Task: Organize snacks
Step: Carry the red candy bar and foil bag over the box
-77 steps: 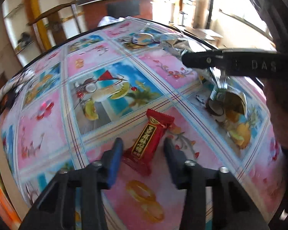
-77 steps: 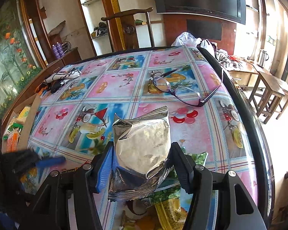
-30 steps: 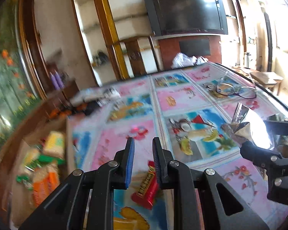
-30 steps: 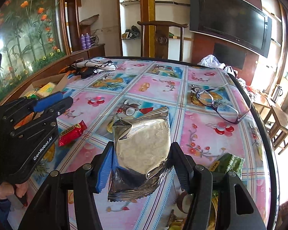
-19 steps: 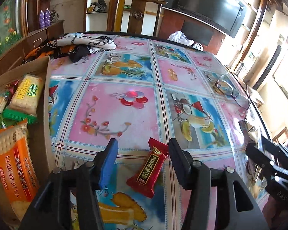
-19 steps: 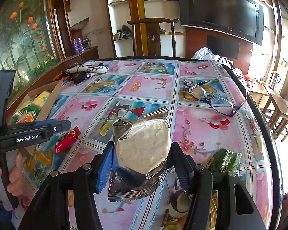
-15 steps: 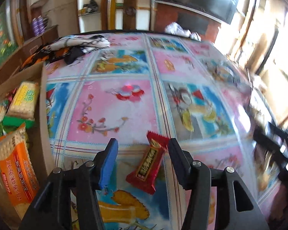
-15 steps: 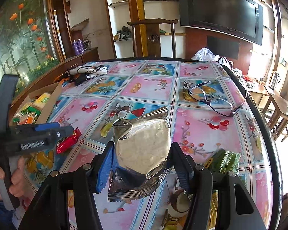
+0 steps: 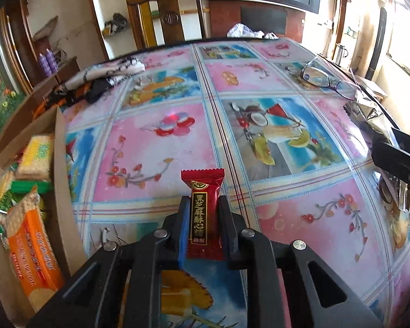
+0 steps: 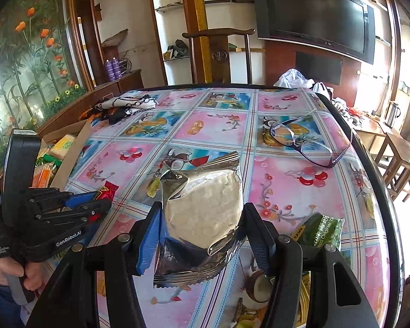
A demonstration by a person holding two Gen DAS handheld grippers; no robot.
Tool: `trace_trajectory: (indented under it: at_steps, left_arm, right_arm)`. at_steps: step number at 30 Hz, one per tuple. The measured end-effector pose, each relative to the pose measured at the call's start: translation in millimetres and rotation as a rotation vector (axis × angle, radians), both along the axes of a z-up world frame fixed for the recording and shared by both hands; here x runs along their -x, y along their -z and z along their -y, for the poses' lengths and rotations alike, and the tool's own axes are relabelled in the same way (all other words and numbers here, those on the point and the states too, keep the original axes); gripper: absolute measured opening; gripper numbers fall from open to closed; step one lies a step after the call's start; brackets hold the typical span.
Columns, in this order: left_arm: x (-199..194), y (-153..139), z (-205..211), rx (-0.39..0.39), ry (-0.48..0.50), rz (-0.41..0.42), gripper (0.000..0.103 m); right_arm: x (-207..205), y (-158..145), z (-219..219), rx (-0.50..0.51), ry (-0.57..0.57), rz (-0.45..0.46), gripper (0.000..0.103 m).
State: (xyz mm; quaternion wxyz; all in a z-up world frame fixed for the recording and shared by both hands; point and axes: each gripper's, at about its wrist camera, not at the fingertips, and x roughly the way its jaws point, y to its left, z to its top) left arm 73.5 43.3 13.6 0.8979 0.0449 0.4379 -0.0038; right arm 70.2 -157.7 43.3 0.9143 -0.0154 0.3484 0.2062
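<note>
My left gripper (image 9: 203,207) is shut on a small red candy bar (image 9: 203,205) with gold lettering, held over the near part of the flowered table (image 9: 161,147). The same red candy bar (image 10: 106,190) shows in the right wrist view, poking out of the left gripper (image 10: 95,202) at the left. My right gripper (image 10: 201,213) is shut on a silver foil snack bag (image 10: 202,207), held above the table. A cardboard box (image 9: 64,191) at the left edge holds several cracker packets, among them an orange one (image 9: 31,254) and a yellow one (image 9: 37,158).
A pair of glasses (image 10: 306,142) lies at the far right of the table (image 10: 213,125). A green snack packet (image 10: 322,229) sits by my right fingers. A patterned cloth (image 10: 125,105) lies at the far left corner. A wooden chair (image 10: 218,52) stands behind the table.
The left gripper's jaws stood apart around the red candy bar half a second ago; now they are closed on it and the bar stands upright between them. The right gripper has kept its bag.
</note>
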Motion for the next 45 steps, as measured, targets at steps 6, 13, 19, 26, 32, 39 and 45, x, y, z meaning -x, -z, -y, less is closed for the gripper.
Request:
trace_trajectory:
  at_steps: [6,13,19,26,32,39,45]
  left_arm:
    - [6.0,-16.4,-2.3,-0.001,-0.031,0.102,0.018]
    - [15.9,-36.6,-8.1,-0.025,-0.084,0.232,0.018]
    - [25.7,-53.0,-10.9,-0.054,-0.116,0.332,0.018]
    - [33.6,-62.6,-14.7,-0.074,-0.138,0.376,0.019]
    - [39.0,-69.5,-26.9,-0.059,-0.167,0.394,0.019]
    - [43.2,-75.3,-44.7,-0.043,-0.211,0.409,0.019]
    - [51.1,-80.8,-71.6,-0.008,-0.27,0.418,0.019]
  right_arm:
    - [2.2,-2.4,-1.1,0.001,0.003,0.021,0.062]
    - [7.2,-5.8,-5.6,0.01,-0.009,0.053,0.062]
    - [15.2,-10.8,-10.9,0.017,-0.011,0.108,0.062]
    - [21.8,-17.3,-17.2,-0.045,0.005,0.118,0.063]
    - [27.9,-17.5,-29.4,-0.069,-0.001,0.114,0.063]
    - [30.5,-15.0,-47.6,-0.085,-0.023,0.097,0.063]
    - [36.5,-15.5,-74.4,-0.102,-0.063,0.091,0.063]
